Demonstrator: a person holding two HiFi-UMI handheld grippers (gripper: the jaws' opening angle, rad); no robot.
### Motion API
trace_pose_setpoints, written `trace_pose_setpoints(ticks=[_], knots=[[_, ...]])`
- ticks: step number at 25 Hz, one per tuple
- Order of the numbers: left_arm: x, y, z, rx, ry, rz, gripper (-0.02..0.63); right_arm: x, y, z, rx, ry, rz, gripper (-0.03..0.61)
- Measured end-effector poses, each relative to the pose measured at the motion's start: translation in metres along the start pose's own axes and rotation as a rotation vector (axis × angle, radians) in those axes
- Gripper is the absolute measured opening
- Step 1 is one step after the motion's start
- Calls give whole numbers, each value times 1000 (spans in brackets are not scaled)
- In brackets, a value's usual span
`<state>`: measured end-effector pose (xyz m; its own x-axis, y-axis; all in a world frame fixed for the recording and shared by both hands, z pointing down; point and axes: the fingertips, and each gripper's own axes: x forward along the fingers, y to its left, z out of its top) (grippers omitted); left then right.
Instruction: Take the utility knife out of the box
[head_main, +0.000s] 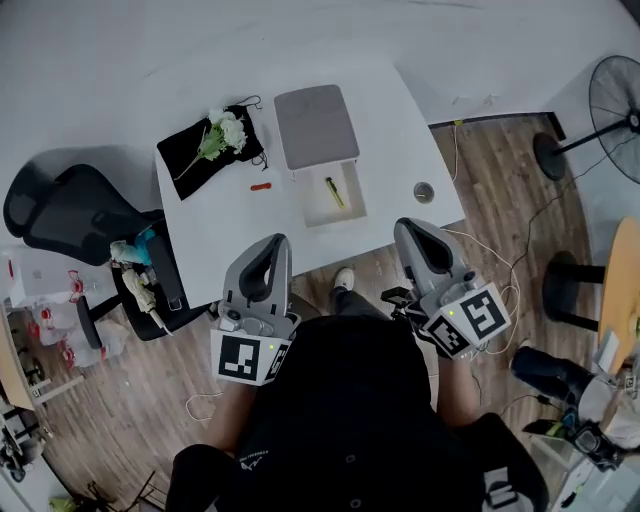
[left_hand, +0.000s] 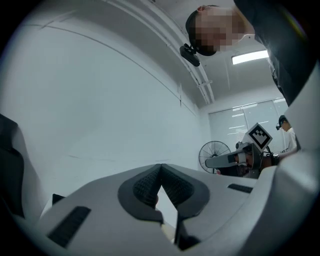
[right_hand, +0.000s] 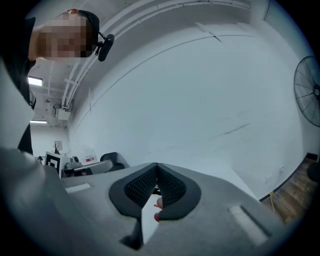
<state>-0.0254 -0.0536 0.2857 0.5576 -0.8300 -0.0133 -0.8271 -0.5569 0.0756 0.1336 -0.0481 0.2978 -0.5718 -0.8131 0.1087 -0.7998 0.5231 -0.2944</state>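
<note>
Hovering short of the table (head_main: 405, 120) | left gripper (head_main: 277, 241) and right gripper (head_main: 405, 228) pressed together, empty | knife (head_main: 335, 192), seemingly yellow, lies in open box (head_main: 316, 125) | best: spread jaws first, pinch across handle

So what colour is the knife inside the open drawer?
The utility knife is yellow-green, with a darker part along it. The head view shows it best.

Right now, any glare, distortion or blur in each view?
Head view: evenly lit, edges bowed, utility knife small but in focus in the box. Left gripper view: fisheye, dark corners, bright ceiling light. Right gripper view: fisheye, dark rim.
</note>
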Motion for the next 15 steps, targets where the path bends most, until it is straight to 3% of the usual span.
trace_pose_setpoints(ticks=[9, 15], knots=[[14, 20, -5, 20, 4, 93, 5, 42, -13, -2, -3, 69, 90, 5], [27, 39, -16, -13, 13, 85, 5, 72, -13, -16, -32, 154, 90, 5]])
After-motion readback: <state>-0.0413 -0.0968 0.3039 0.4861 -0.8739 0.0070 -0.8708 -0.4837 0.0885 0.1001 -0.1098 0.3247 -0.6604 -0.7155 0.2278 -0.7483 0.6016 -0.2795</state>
